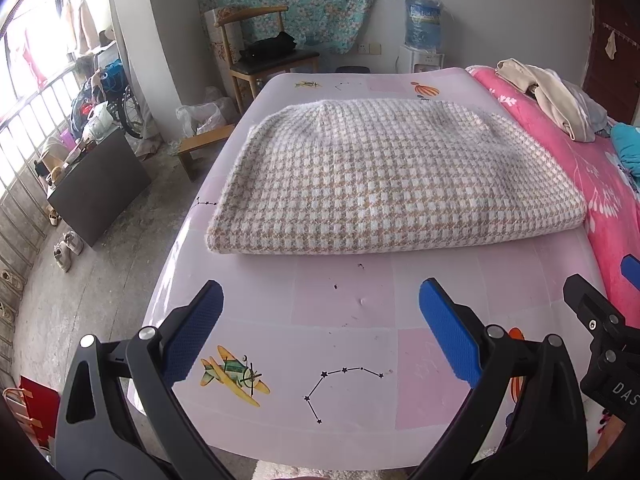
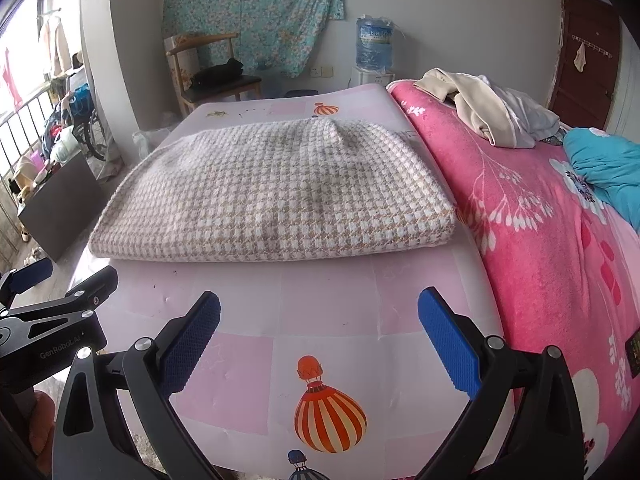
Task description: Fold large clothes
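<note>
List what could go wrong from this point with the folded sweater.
The sweater lies folded near the mat's left edge; a careless tug could slide it toward the floor. Its thick, fuzzy knit could snag or spring open if pinched by one layer. Both the left gripper and right gripper are open and close together, so they might collide.

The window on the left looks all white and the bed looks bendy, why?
Left wrist view: daylight blows the window out to white, and the fisheye lens curves the pink mat and darkens the corners. Right wrist view: the same bright window and bending, while the checked garment stays sharp.
</note>
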